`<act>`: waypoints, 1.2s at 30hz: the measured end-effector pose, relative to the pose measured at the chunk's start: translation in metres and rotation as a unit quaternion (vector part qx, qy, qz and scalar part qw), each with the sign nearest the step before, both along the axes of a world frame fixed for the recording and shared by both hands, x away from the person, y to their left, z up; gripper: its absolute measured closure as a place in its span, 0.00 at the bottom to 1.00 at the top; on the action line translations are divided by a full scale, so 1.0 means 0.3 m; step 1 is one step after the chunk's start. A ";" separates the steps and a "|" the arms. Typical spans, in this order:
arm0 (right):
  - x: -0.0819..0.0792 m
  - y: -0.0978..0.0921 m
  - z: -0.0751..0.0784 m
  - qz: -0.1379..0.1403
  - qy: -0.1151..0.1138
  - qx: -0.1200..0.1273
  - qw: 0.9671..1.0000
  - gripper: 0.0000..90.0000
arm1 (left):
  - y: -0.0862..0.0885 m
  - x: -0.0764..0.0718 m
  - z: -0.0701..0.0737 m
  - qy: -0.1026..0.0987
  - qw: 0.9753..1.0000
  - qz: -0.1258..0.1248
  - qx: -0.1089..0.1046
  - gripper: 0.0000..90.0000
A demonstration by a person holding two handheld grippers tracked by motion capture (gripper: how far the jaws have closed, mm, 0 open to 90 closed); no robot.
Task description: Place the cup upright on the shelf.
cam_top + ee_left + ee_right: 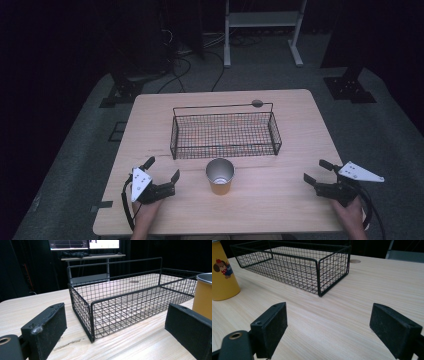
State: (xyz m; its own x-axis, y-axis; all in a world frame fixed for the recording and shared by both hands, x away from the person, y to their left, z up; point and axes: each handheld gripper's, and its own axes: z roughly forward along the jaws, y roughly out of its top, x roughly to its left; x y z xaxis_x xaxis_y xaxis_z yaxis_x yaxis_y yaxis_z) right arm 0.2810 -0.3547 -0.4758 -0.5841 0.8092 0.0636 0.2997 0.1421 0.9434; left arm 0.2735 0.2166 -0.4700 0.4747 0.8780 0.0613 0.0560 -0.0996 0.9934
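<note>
Black wire basket (225,135) behind the yellow cup (220,176), bare table (280,200) between, cup upright with cartoon dog print, left gripper (162,169) and right gripper (316,171) both spread wide, holding nothing

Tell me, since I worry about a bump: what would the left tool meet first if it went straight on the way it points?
Probably the wire basket: its near corner stands between the left tool's open jaws. The yellow cup lies off to one side, likely missed.
</note>
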 end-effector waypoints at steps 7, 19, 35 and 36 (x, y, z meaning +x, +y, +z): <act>-0.001 -0.001 0.000 0.000 -0.001 0.001 1.000 0.15 | -0.014 -0.002 0.001 -0.001 1.000 -0.009 0.006 0.03; 0.001 0.004 -0.001 -0.003 0.003 -0.005 1.000 0.15 | -0.030 -0.015 0.004 -0.008 0.999 -0.032 0.014 0.03; 0.001 0.004 -0.001 -0.002 0.003 -0.005 1.000 0.15 | -0.068 -0.017 0.006 -0.011 0.998 -0.054 0.022 0.02; 0.001 0.004 -0.001 -0.002 0.003 -0.004 1.000 0.15 | -0.071 -0.018 0.006 -0.010 0.998 -0.056 0.020 0.02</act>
State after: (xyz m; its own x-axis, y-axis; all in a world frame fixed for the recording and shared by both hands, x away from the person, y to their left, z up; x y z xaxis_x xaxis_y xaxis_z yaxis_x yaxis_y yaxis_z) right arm 0.2813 -0.3535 -0.4760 -0.5808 0.8118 0.0606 0.3061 0.1488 0.9403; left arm 0.2681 0.1954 -0.4682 0.5687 0.8158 0.1055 0.0223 -0.1436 0.9894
